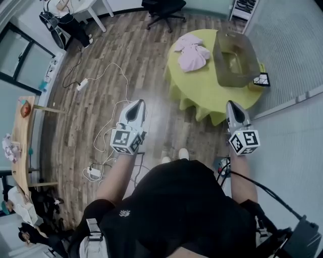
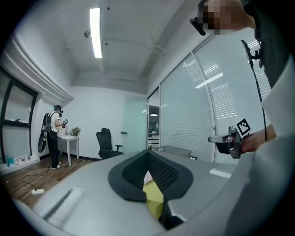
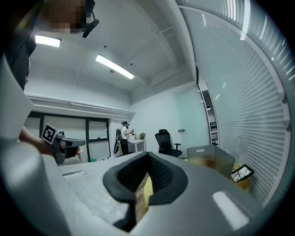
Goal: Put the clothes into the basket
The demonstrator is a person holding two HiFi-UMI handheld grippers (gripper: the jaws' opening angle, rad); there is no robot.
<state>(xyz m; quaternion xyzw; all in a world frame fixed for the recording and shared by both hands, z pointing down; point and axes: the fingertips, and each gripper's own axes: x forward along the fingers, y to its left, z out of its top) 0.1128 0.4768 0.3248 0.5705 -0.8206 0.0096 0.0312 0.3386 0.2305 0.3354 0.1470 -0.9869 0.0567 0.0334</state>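
A pile of pink clothes (image 1: 192,54) lies on the round table with a yellow-green cloth (image 1: 202,93), on its far left part. A translucent basket (image 1: 234,59) stands to the right of the pile; it also shows in the right gripper view as the basket (image 3: 207,157). Both grippers are held level in front of the person, short of the table and apart from clothes and basket. My left gripper (image 1: 139,103) is shut and holds nothing. My right gripper (image 1: 231,104) is shut too, with nothing in it, near the table's front edge.
Cables and a power strip (image 1: 93,171) lie on the wood floor at the left. A black office chair (image 1: 164,10) stands beyond the table. A marker card (image 1: 261,79) leans by the basket. A glass wall with blinds runs along the right. Another person (image 2: 55,133) stands far off.
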